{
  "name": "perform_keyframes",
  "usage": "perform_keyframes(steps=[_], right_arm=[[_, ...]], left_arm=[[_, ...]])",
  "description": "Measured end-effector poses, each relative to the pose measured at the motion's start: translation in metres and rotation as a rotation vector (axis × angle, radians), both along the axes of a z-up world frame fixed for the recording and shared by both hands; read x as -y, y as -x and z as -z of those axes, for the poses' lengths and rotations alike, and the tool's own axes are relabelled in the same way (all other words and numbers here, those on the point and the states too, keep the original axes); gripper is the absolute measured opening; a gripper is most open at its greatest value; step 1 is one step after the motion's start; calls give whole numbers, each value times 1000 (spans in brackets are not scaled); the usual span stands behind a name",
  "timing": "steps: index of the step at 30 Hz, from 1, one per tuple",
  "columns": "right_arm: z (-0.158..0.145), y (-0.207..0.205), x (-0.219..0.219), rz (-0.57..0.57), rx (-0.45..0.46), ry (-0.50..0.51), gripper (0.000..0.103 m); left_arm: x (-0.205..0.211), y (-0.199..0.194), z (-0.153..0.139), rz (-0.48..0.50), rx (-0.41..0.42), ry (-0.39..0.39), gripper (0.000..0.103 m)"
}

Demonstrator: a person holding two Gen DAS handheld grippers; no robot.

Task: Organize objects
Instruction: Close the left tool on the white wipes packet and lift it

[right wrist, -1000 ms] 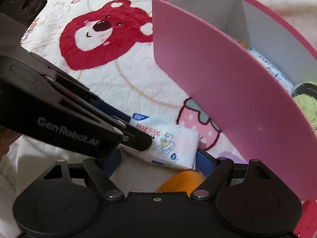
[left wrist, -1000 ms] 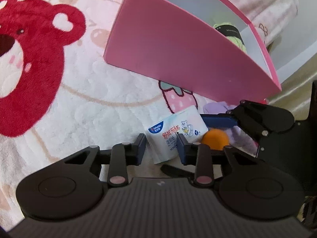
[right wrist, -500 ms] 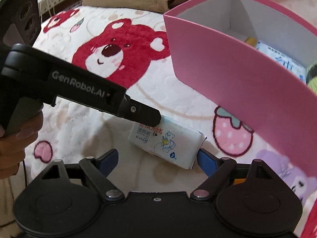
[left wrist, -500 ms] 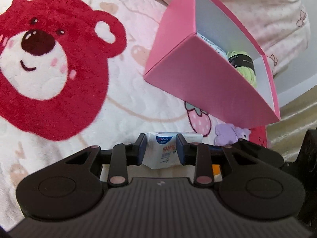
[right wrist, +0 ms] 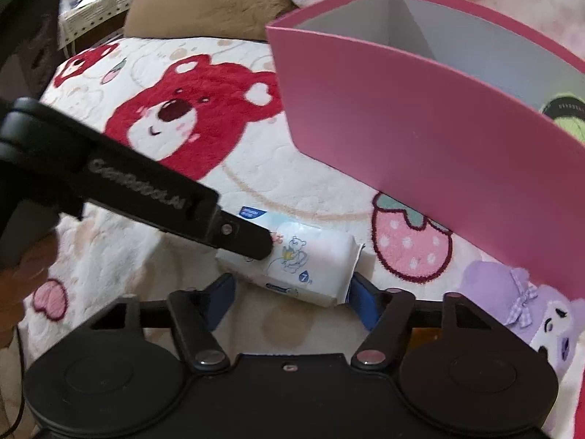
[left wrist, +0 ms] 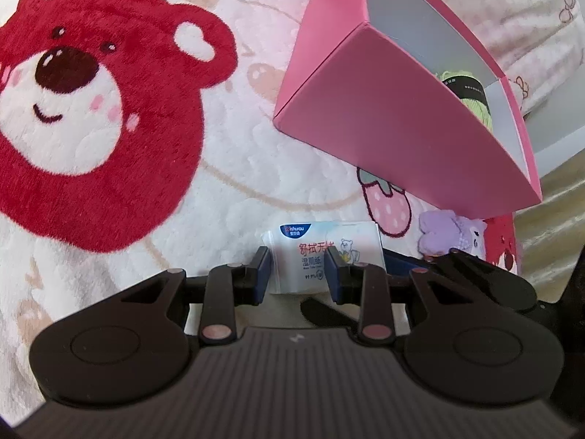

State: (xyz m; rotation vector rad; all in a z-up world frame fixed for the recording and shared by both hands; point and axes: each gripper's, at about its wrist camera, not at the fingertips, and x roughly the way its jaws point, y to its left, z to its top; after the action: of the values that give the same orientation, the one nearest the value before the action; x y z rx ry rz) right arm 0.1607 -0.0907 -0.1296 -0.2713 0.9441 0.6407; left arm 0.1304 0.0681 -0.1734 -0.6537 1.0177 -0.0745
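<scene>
The left gripper (left wrist: 298, 272) pinched the wet-wipe pack (left wrist: 323, 256) above the blanket (left wrist: 234, 183); the right gripper (right wrist: 289, 298), jaws closing, straddled it without touching, near the pink box (right wrist: 420, 139).

The left gripper (left wrist: 298, 270) points steeply downward, its blue-padded fingers (left wrist: 262, 274) clamped on a small white wet-wipe packet (left wrist: 321, 247). In the right wrist view its black arm reaches in from the left. The right gripper (right wrist: 289, 294) also tilts down; its jaws have just been closing around the same packet, the right pad at the packet's end, the left pad apart from it.
</scene>
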Motion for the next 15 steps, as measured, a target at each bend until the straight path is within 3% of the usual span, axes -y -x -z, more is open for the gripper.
perform_keyframes(steps=[9, 15], right_arm=[[-8, 12, 0, 36, 39, 17, 66], [-23, 26, 7, 39, 34, -37, 81]], left_arm=[[11, 4, -10, 71, 34, -48, 31], [14, 17, -25, 94, 33, -28, 31]])
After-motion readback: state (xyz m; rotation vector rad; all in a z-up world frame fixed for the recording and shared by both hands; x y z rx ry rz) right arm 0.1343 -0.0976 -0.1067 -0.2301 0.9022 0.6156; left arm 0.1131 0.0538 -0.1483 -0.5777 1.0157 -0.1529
